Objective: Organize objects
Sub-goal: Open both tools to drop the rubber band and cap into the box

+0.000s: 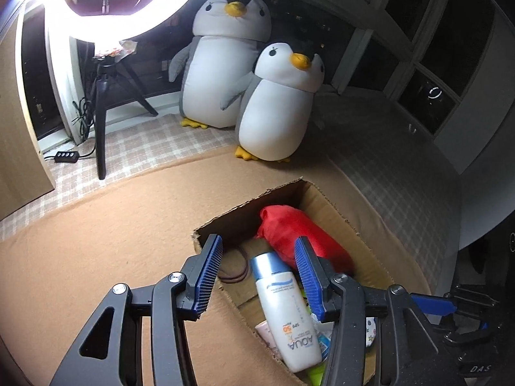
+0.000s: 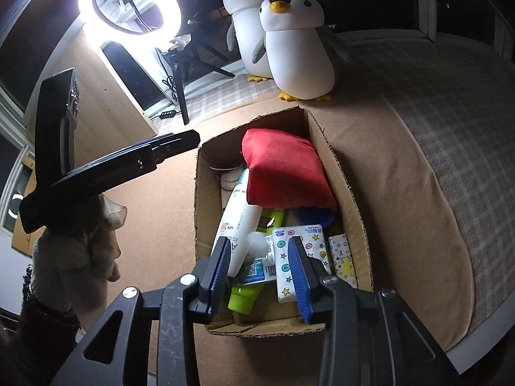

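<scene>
An open cardboard box (image 1: 325,202) (image 2: 325,151) sits on a beige blanket. Inside lie a red fabric pouch (image 1: 289,228) (image 2: 283,173), a white sunscreen bottle (image 1: 286,315) (image 2: 239,212), a green tube (image 2: 244,299), a star-printed tissue pack (image 2: 307,238) and a small patterned pack (image 2: 342,257). My left gripper (image 1: 257,247) hovers open over the box's near end, above the bottle, its pads clear of it. From the side, the left gripper (image 2: 173,143) appears at the box's left rim. My right gripper (image 2: 257,247) hangs open over the tissue pack and bottle, gripping nothing.
Two plush penguins (image 1: 273,106) (image 2: 296,45) stand behind the box. A bright ring light on a black tripod (image 1: 99,103) (image 2: 180,74) stands at the back left, with a cable switch (image 1: 66,156) by its foot. A person's fuzzy cream sleeve (image 2: 70,251) is at the left.
</scene>
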